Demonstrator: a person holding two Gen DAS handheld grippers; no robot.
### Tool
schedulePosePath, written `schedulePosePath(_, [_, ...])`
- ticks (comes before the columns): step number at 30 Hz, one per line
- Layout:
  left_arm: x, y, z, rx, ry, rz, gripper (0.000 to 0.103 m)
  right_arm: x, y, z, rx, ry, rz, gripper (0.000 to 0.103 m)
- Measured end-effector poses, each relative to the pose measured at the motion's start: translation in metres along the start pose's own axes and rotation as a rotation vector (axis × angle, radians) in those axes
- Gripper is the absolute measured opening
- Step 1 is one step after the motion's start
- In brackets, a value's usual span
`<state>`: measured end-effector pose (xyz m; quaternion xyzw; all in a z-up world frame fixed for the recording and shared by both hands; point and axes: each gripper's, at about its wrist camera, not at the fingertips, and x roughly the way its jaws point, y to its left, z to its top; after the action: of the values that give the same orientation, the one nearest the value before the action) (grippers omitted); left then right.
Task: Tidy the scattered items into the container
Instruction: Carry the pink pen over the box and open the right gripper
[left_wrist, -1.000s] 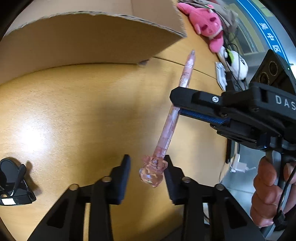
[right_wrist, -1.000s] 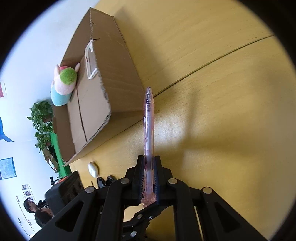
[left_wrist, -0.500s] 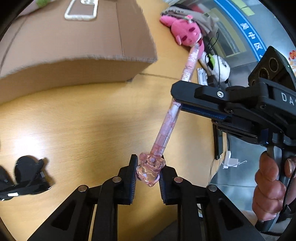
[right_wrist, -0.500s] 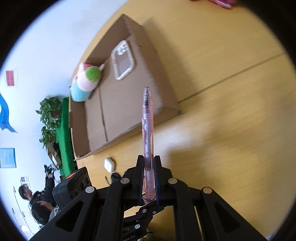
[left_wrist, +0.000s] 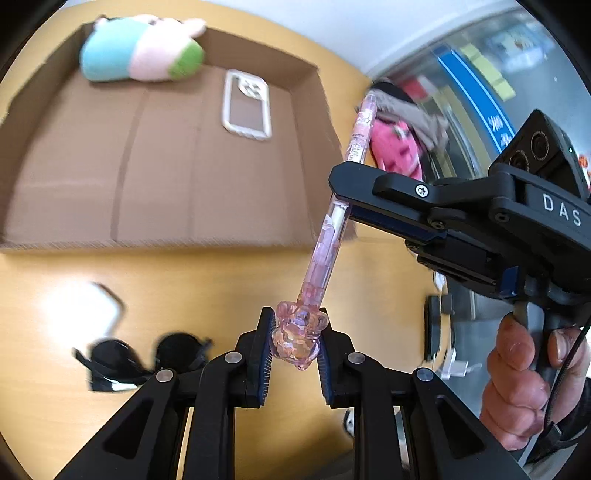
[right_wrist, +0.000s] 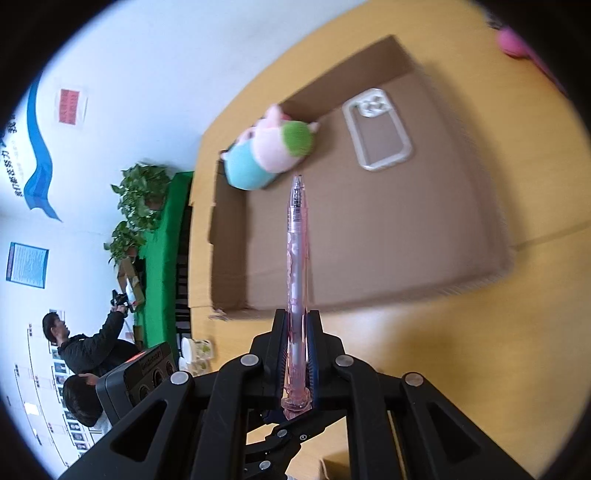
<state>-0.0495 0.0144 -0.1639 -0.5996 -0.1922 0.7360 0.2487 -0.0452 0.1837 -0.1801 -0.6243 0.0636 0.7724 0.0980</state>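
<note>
A clear pink pen with a bulky charm end is held in the air by both grippers. My left gripper is shut on the charm end. My right gripper is shut on the pen's barrel; it also shows in the left wrist view. The open cardboard box lies just beyond, also in the right wrist view. It holds a blue, pink and green plush toy and a clear phone case. The pen tip points toward the box.
Black sunglasses and a white object lie on the yellow wooden table left of my left gripper. A pink plush and cables lie at the table's right edge. People and plants stand beyond the table's far side.
Both grippers rose with the pen and tilted toward the box, so its inside now shows. My left gripper closed on the pen's charm end.
</note>
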Motion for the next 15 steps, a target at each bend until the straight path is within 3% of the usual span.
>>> schedulePosePath(4, [-0.013,0.018,0.029,-0.013,-0.017,0.011,0.021,0.023,0.029,0.021,-0.057,-0.016,-0.011,0.009])
schedulePosePath(9, [-0.019,0.043,0.064,-0.034,0.009,-0.002,0.021,0.049,0.042,0.053,-0.037,-0.018,-0.024,0.009])
schedulePosePath(15, [0.003,0.065,0.106,-0.089,0.065,-0.039,0.021,0.076,0.042,0.094,-0.034,0.001,-0.096,0.009])
